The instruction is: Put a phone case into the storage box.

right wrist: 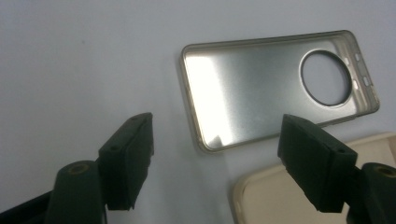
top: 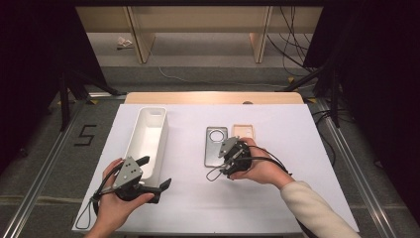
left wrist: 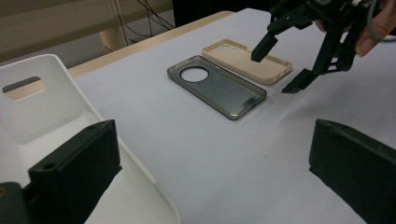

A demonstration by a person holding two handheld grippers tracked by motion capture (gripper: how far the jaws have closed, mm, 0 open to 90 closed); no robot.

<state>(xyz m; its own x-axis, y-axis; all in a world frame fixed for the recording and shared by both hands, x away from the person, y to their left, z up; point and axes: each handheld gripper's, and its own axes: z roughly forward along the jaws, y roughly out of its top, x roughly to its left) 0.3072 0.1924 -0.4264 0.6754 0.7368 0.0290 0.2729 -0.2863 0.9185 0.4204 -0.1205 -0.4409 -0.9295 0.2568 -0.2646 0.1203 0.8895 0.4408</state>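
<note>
So the bench (top: 208, 198) is mostly white sheet, with a long white bin (top: 148, 136) sitting around 10 o'clock and the left claw (top: 156, 173) parked beside its near end, jaws spread wide, nothing in them. The grey phone case (top: 216, 146) lies flat near the centre, open side up, a beige case (top: 243, 131) just beside it toward 1 o'clock. The right claw (top: 224, 159) hovers over the grey one's near end, jaws apart and empty. Looks like the approach step; next it probably needs to drop onto an edge and pinch.
</note>
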